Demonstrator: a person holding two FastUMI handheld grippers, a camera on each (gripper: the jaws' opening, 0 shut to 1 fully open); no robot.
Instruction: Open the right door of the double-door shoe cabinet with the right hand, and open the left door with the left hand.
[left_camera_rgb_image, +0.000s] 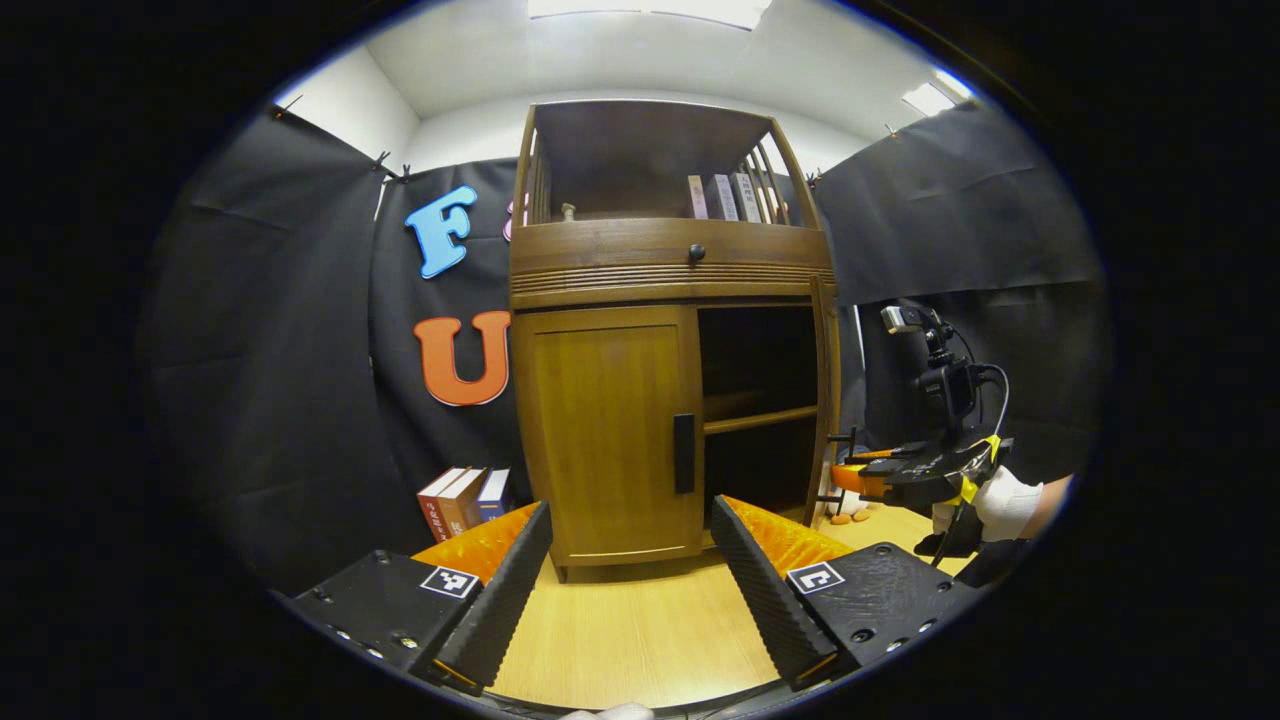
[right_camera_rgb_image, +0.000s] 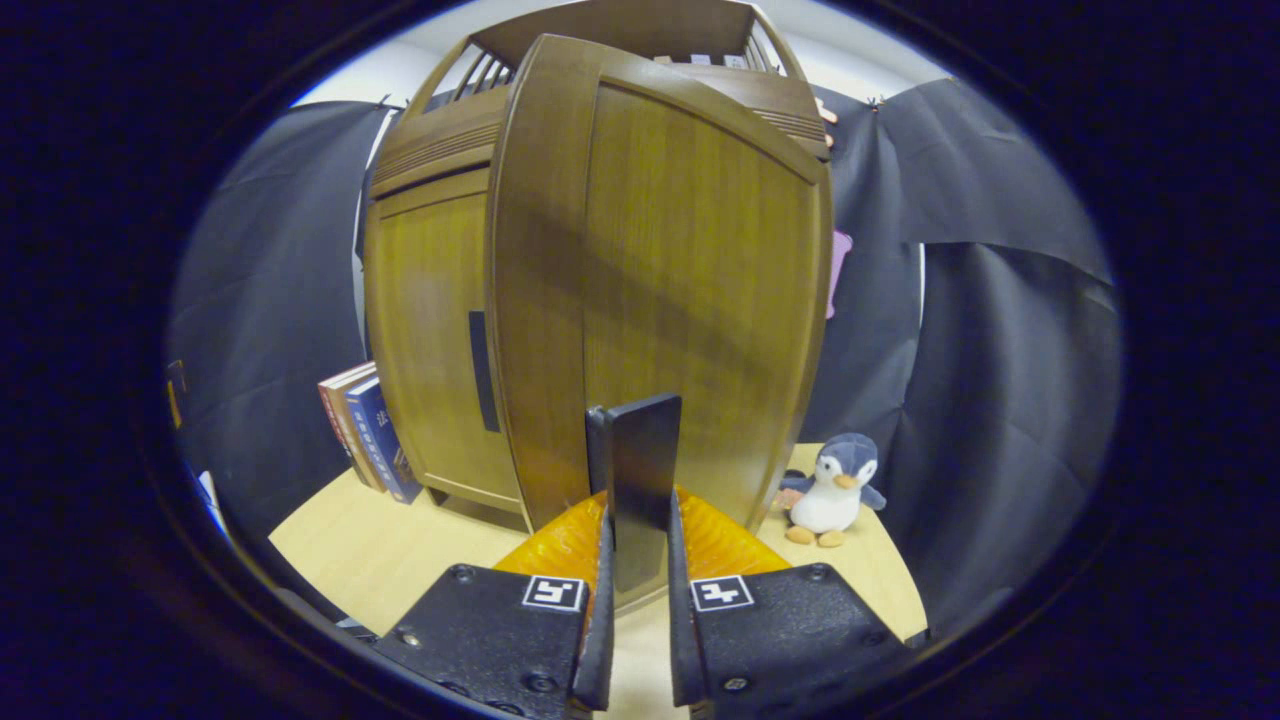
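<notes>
The wooden shoe cabinet (left_camera_rgb_image: 665, 255) stands on a light wood floor. Its left door (left_camera_rgb_image: 610, 430) is closed, with a black vertical handle (left_camera_rgb_image: 684, 452) at its inner edge. My left gripper (left_camera_rgb_image: 630, 565) is open, low in front of that door and short of the handle. The right door (right_camera_rgb_image: 690, 300) is swung out wide, and the dark shelves (left_camera_rgb_image: 760, 420) behind it are exposed. My right gripper (right_camera_rgb_image: 637, 545) is shut on the right door's black handle (right_camera_rgb_image: 642, 460). In the left gripper view, the right gripper (left_camera_rgb_image: 905, 478) sits beside the open door's edge (left_camera_rgb_image: 826, 400), held by a gloved hand (left_camera_rgb_image: 1005, 500).
Several books (left_camera_rgb_image: 462, 500) lean by the cabinet's left side. A plush penguin (right_camera_rgb_image: 835, 488) sits on the floor right of the open door. A drawer with a round knob (left_camera_rgb_image: 696, 253) and an upper shelf with books (left_camera_rgb_image: 722, 197) top the cabinet. Black cloth walls surround it.
</notes>
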